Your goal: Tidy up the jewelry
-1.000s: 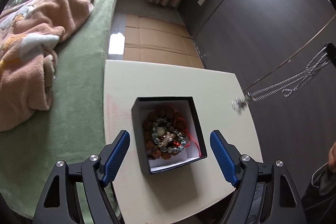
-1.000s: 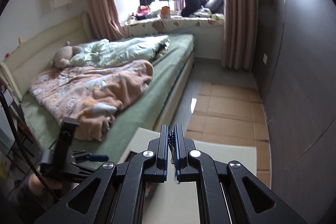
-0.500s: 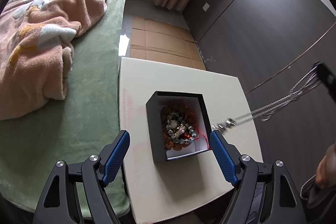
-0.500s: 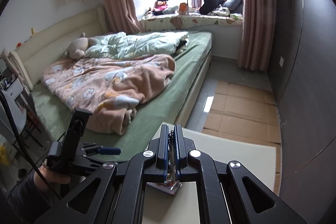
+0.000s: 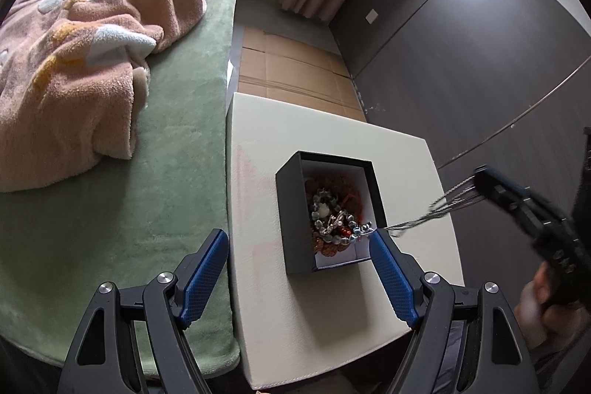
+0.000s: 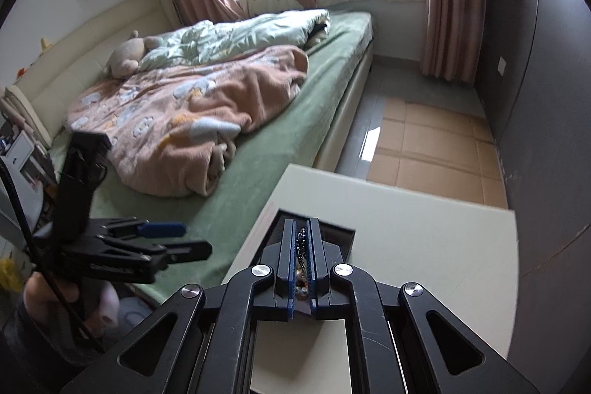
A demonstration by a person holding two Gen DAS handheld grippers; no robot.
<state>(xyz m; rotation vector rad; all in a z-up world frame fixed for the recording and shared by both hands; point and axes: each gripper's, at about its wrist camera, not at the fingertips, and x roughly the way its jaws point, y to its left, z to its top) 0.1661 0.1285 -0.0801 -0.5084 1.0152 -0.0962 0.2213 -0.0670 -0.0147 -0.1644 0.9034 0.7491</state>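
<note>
A black box (image 5: 291, 209) with a white lining sits on the white table (image 5: 332, 320) and holds several bead bracelets (image 5: 328, 209). My left gripper (image 5: 297, 235) hovers open above the box's near side, a blue finger on each side of it. My right gripper (image 5: 480, 174) comes in from the right, shut on a silver chain necklace (image 5: 424, 215). The chain's pendant end (image 5: 364, 228) reaches the box's right rim. In the right wrist view the right gripper (image 6: 303, 228) pinches the chain (image 6: 301, 246) above the box (image 6: 332, 231), which its fingers mostly hide. The left gripper (image 6: 184, 239) shows at the left.
A bed with a green sheet (image 5: 110, 209) and a pink blanket (image 5: 74, 61) runs along the table's left edge. Cardboard sheets (image 5: 295, 69) cover the floor beyond the table. A dark wall (image 5: 480, 61) stands to the right. A person's hand (image 5: 535, 301) holds the right gripper.
My right gripper has come down towards the table with the chain. The chain's free end has swung from right of the box to its right rim. My left gripper has shifted sideways a little.
</note>
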